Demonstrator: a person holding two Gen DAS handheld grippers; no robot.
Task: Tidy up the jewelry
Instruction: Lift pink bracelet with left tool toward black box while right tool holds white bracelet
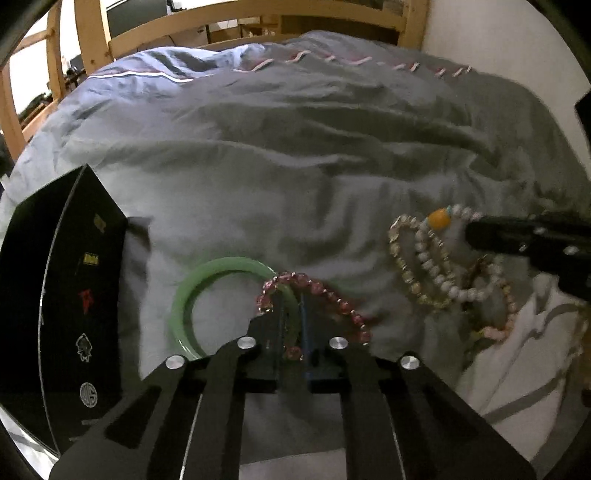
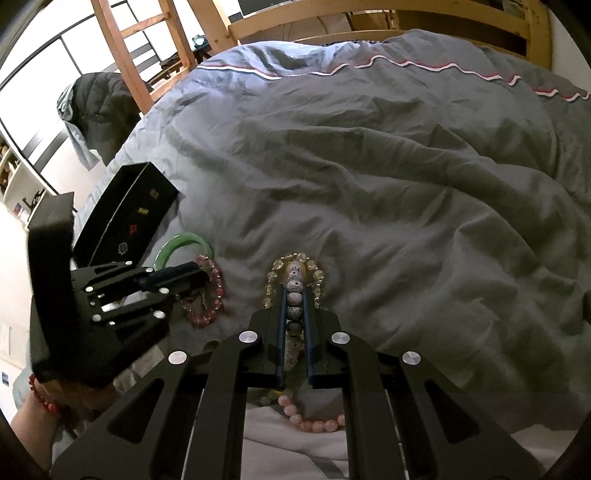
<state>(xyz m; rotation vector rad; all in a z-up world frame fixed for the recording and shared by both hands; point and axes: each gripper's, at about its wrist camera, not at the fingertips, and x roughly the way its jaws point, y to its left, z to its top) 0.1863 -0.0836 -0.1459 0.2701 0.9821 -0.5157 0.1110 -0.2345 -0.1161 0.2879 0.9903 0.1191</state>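
My left gripper [image 1: 291,310] is shut on a pink crystal bead bracelet [image 1: 332,299], which lies partly over a green jade bangle [image 1: 207,280] on the grey duvet. My right gripper [image 2: 295,291] is shut on a white speckled bead bracelet [image 2: 294,295] with an amber bead [image 1: 439,218]; a clear yellowish crystal bracelet [image 2: 314,275] lies around it. In the left wrist view the right gripper [image 1: 476,230] reaches in from the right. In the right wrist view the left gripper [image 2: 201,275] sits at the left by the pink bracelet [image 2: 210,295] and bangle [image 2: 181,243].
A black box [image 1: 62,310] with coloured logos stands at the left, also in the right wrist view [image 2: 129,218]. A pale pink bead bracelet [image 2: 314,424] lies on white cloth [image 1: 524,350] near me. Wooden bed rails [image 2: 369,18] run behind the duvet [image 2: 369,166].
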